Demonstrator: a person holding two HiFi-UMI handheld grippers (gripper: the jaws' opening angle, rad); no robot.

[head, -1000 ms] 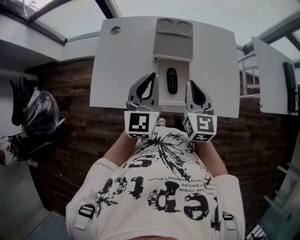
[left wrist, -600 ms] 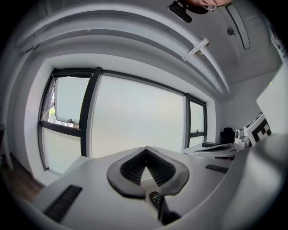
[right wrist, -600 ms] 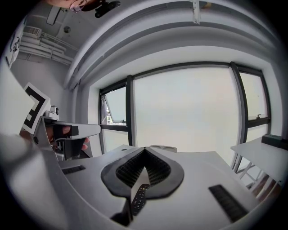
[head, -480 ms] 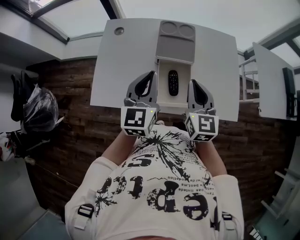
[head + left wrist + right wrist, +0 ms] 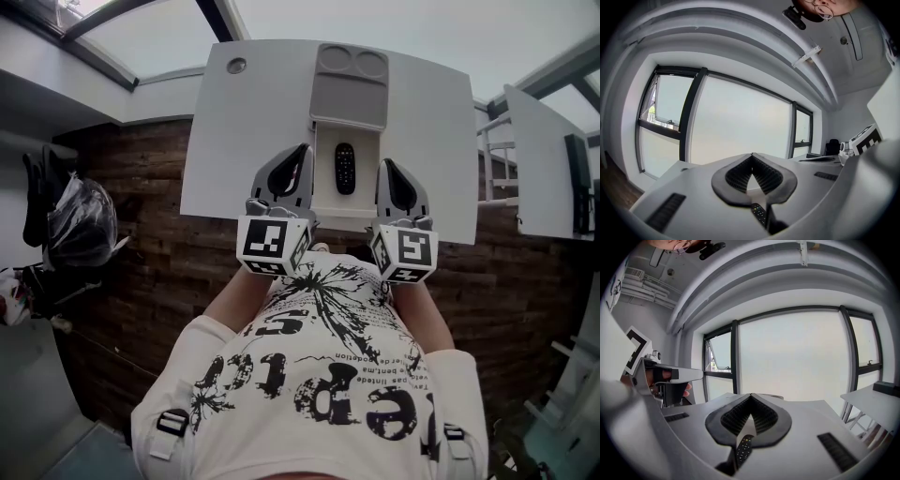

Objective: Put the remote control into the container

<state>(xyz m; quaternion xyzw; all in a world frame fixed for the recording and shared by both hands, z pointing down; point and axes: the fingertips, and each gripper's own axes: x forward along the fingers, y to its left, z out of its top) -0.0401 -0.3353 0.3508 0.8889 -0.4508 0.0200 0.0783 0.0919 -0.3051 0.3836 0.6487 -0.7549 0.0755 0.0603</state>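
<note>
Head view, change: almost nothing has shifted; the remote (image 5: 344, 169) stays in the container (image 5: 364, 185), so the task looks done.
Head view, layout: the remote lies between the left gripper (image 5: 303, 150) and right gripper (image 5: 386, 165), touching neither.
Left gripper view: jaws pressed together, empty; remote low, just right.
Right gripper view: jaws pressed together, empty; remote low, just left.

Our head view looks steeply down on the bench (image 5: 422, 141). The left claw (image 5: 752, 155) and right claw (image 5: 751, 395) views skim it, nearly level; all share the remote control (image 5: 344, 169).
</note>
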